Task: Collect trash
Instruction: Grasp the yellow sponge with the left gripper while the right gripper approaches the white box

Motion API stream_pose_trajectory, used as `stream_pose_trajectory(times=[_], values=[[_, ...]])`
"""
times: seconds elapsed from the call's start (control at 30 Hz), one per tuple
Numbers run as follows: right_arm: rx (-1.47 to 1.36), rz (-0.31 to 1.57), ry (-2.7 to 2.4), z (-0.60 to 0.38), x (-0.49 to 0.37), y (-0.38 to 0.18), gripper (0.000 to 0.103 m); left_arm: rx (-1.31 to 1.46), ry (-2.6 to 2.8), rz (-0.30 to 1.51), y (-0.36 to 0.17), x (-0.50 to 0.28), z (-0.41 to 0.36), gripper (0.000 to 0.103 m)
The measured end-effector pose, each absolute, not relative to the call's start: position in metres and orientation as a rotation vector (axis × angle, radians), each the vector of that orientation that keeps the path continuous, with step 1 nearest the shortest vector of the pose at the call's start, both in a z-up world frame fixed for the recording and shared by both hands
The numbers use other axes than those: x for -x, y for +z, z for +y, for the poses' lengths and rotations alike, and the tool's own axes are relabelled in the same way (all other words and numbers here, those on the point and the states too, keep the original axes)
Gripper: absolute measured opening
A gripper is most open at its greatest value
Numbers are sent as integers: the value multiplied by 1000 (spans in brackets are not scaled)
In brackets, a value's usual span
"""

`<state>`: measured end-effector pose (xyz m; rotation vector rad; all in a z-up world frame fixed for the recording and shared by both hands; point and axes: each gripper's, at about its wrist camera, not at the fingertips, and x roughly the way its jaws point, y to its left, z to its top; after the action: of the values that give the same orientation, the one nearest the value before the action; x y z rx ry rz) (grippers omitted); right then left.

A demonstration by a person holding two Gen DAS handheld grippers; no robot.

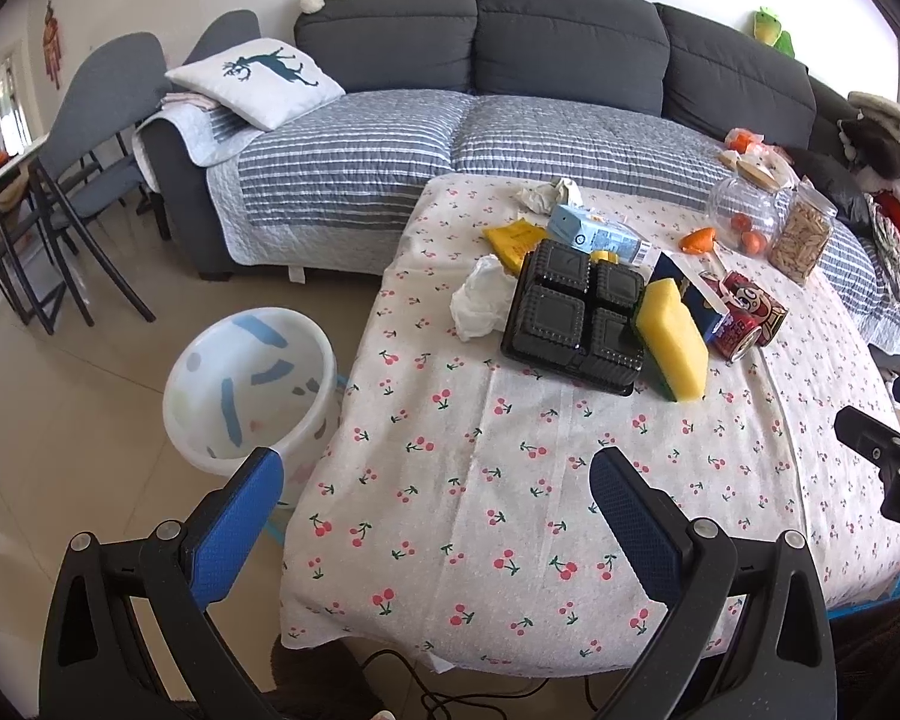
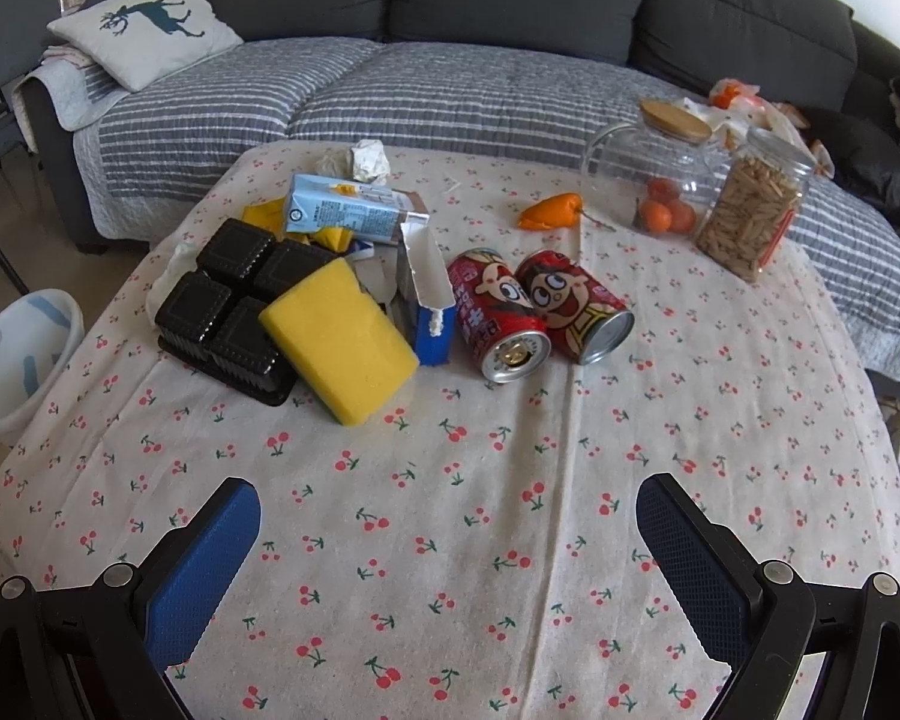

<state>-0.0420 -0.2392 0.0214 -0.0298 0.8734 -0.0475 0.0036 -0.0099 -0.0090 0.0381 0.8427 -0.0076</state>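
Trash lies in a heap on the cherry-print tablecloth (image 2: 450, 540): a black plastic tray (image 2: 228, 312), a yellow sponge (image 2: 339, 339), a light blue carton (image 2: 354, 213), a torn blue box (image 2: 429, 300), two red cans (image 2: 510, 318) lying on their sides, crumpled white paper (image 2: 369, 159) and an orange peel (image 2: 552, 210). A white bin (image 1: 249, 384) stands on the floor left of the table. My left gripper (image 1: 438, 480) is open and empty over the table's near left edge. My right gripper (image 2: 450, 516) is open and empty above the near tablecloth.
Two glass jars (image 2: 750, 210) with oranges and snacks stand at the table's far right. A grey sofa (image 1: 450, 138) with a deer pillow (image 1: 258, 78) runs behind the table. Chairs (image 1: 90, 138) stand at the far left. Cables lie on the floor under the near edge.
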Motion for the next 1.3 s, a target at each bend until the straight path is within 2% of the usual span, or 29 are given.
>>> stream_pose_trajectory(times=[0.33, 0.57, 0.73, 0.97, 1.1, 1.17, 1.3], values=[[53, 898, -15, -266, 21, 45, 103, -7, -215, 967, -14, -43, -44, 103], [12, 976, -51, -313, -5, 31, 103, 26, -390, 1002, -20, -85, -89, 100], [-136, 1083, -33, -350, -11, 5, 103, -47, -424, 1035, -39, -114, -122, 84], [-186, 1115, -52, -382, -17, -5, 103, -41, -412, 1062, -60, -146, -144, 76], [-224, 1114, -58, -394, -22, -7, 103, -48, -401, 1099, -72, -157, -154, 47], [-235, 1117, -63, -398, -24, -9, 103, -53, -396, 1083, -70, -157, -155, 45], [-248, 1124, -72, -402, -30, -12, 103, -21, -413, 1069, -61, -154, -150, 35]])
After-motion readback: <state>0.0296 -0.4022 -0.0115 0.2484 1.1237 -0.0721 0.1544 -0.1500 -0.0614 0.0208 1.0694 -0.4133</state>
